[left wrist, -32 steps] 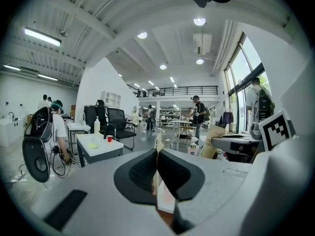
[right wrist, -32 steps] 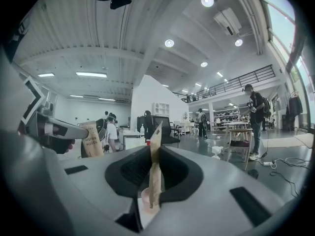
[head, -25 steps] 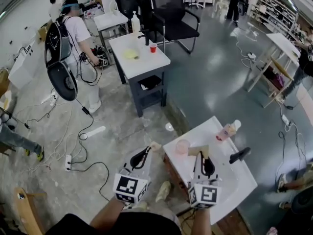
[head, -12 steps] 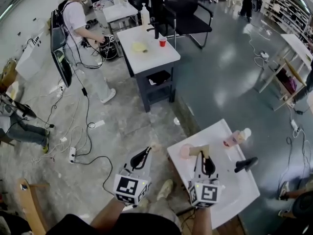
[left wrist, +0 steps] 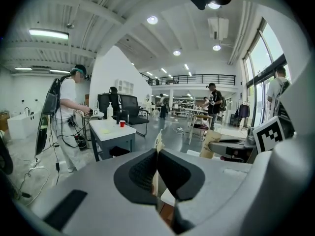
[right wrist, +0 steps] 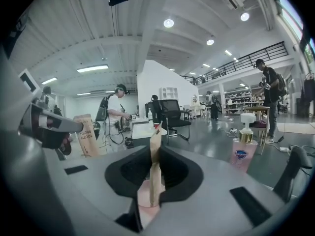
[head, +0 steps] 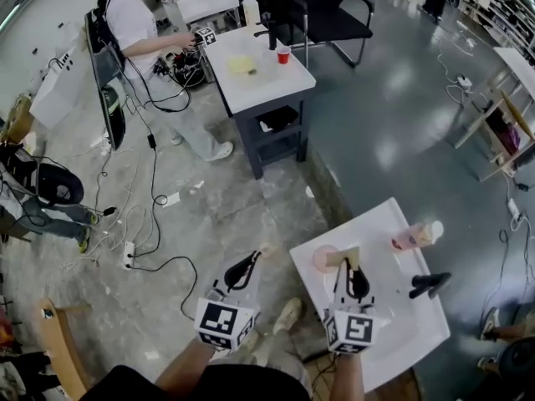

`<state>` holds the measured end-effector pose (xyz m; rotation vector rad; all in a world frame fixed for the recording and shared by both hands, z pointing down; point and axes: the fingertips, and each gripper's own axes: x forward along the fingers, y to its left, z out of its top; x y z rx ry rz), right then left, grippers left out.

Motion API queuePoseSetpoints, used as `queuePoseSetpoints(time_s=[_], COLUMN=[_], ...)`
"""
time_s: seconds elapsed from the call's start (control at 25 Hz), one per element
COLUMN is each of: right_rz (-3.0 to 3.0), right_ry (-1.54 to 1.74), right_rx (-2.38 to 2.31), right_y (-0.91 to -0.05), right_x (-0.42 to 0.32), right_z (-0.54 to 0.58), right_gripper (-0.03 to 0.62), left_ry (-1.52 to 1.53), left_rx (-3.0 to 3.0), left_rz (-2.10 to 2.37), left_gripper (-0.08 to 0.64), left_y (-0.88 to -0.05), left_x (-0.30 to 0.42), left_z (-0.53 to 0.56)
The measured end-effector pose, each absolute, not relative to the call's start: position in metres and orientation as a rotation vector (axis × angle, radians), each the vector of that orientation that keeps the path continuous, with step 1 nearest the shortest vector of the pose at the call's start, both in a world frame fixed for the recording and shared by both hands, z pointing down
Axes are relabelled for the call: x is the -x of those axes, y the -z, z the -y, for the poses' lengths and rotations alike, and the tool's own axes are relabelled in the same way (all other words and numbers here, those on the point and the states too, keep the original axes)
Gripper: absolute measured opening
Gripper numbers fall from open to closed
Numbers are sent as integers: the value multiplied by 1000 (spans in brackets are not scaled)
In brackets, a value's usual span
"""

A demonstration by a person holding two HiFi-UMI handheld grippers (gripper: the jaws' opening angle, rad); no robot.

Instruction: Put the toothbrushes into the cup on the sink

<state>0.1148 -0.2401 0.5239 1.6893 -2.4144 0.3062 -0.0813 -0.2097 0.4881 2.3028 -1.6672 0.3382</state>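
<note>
Left gripper [head: 253, 258] and right gripper [head: 351, 270], jaws each clamped on a wrapped toothbrush [right wrist: 154, 151], have dropped toward the sink [head: 393, 332], putting the pink cup [head: 324, 258] just beneath the right jaws for insertion.

Black pads [right wrist: 174, 173] on my right gripper [right wrist: 153, 157] hide much of the brown paper toothbrush packet [right wrist: 155, 149] and pink translucent cup [right wrist: 142, 196].

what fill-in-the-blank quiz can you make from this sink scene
The right gripper holds a toothbrush pack over the ____ cup. The left gripper is ____ on a second toothbrush pack, just off the sink. The faucet is ____ in colour.
Missing words: pink; shut; black.
</note>
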Motion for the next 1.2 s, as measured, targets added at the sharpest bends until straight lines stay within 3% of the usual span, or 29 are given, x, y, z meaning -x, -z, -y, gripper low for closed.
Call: queuePoseSetpoints(time_s=[1.2], right_rz=[2338], right_ry=[-375], right_rx=[-1665], right_y=[-581], right_x=[-118], right_z=[252], right_gripper=[54], left_ry=[-405], left_rx=[-2279], left_rz=[1628], left_gripper=[5], left_y=[-522], left_x=[80], left_z=[217])
